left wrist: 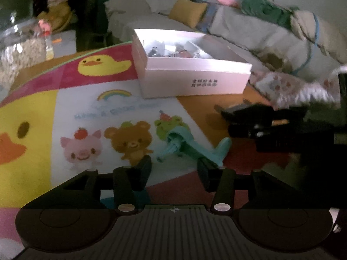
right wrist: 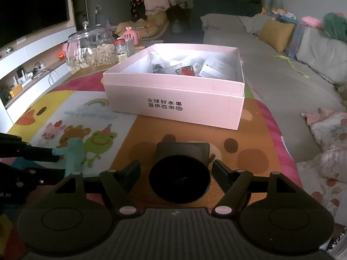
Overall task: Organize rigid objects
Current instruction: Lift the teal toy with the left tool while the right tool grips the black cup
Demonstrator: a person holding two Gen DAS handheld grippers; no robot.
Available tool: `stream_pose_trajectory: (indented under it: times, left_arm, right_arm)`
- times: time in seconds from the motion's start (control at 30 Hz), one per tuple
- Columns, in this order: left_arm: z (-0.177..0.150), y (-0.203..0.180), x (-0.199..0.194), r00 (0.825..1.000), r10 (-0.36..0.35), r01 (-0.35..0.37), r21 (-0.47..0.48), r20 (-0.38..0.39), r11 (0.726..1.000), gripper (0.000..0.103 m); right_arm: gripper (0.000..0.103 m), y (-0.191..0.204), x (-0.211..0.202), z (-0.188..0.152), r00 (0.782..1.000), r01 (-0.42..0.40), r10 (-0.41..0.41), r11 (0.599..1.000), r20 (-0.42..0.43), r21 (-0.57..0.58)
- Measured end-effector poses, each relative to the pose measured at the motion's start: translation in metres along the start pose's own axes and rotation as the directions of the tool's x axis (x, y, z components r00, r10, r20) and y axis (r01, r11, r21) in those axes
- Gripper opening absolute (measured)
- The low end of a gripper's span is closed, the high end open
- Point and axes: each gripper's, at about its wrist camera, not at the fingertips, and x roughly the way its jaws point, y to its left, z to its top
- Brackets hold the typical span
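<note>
Cartoon animals cover the play mat [right wrist: 91, 112] on this dim living-room table, with a pink box [right wrist: 173, 99] at its far side. Directly ahead of the right gripper [right wrist: 175, 173], between its parted fingers and untouched, lies a black round-faced device [right wrist: 180, 177], its squarish body pointing toward the box. The left gripper [left wrist: 173, 171], likewise spread, faces a teal plastic toy [left wrist: 190, 145] lying slantwise just before its right finger.
</note>
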Motion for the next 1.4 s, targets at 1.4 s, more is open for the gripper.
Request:
stream_pose_trajectory:
  times: [1.4]
  left_arm:
    - [0.016,-0.02,0.01,0.983,0.176,-0.169,-0.127,0.044,0.977,0.052]
  right_arm:
    - [0.077,-0.018,-0.005,-0.003,0.999,-0.023,0.017,0.991,0.043,0.129]
